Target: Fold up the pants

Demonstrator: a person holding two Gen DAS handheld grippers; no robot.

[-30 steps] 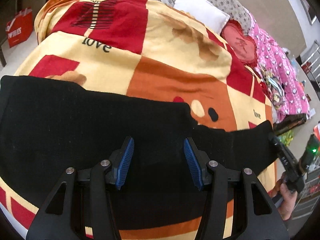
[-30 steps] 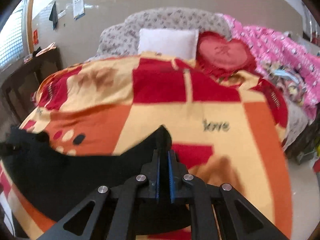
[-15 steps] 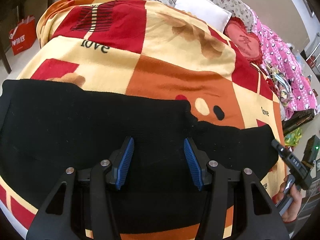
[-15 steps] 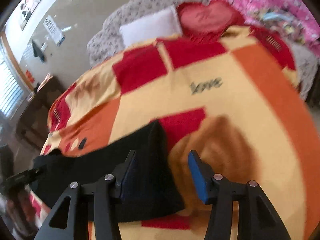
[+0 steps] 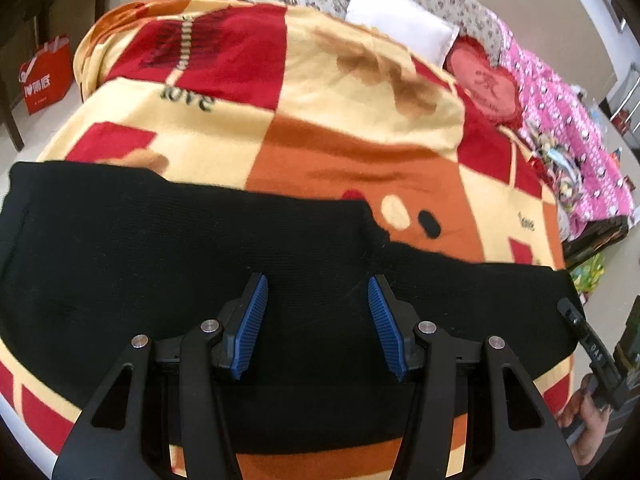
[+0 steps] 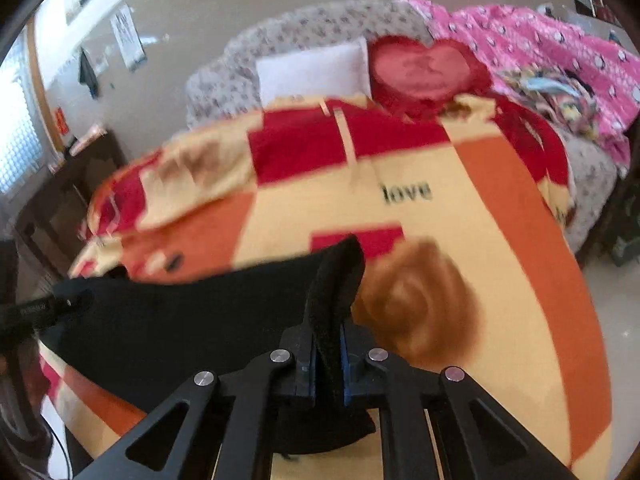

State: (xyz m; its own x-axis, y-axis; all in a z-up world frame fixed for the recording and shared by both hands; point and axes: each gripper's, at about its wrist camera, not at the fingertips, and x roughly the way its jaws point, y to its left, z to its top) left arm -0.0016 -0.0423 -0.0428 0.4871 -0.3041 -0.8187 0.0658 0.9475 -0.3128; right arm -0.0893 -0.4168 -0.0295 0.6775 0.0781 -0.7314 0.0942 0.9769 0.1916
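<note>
Black pants point(image 5: 168, 248) lie flat across the near edge of a bed covered by a red, orange and yellow blanket point(image 5: 320, 120). My left gripper point(image 5: 316, 320) is open, its blue pads hovering over the middle of the pants, holding nothing. My right gripper point(image 6: 326, 356) is shut on the end of the black pants point(image 6: 336, 280), which stands up between its pads and lifts off the blanket. The rest of the pants point(image 6: 180, 320) stretches to the left in the right wrist view. The right gripper also shows at the far right of the left wrist view point(image 5: 588, 344).
A white pillow point(image 5: 400, 28), a red heart cushion point(image 5: 488, 88) and a pink quilt point(image 5: 568, 132) lie at the head and far side of the bed. A red bag point(image 5: 44, 76) and dark furniture point(image 6: 68, 184) stand by the bed.
My right gripper opened half a second ago and has now shut on the end of the pants, lifting it. My left gripper stays open over the pants.
</note>
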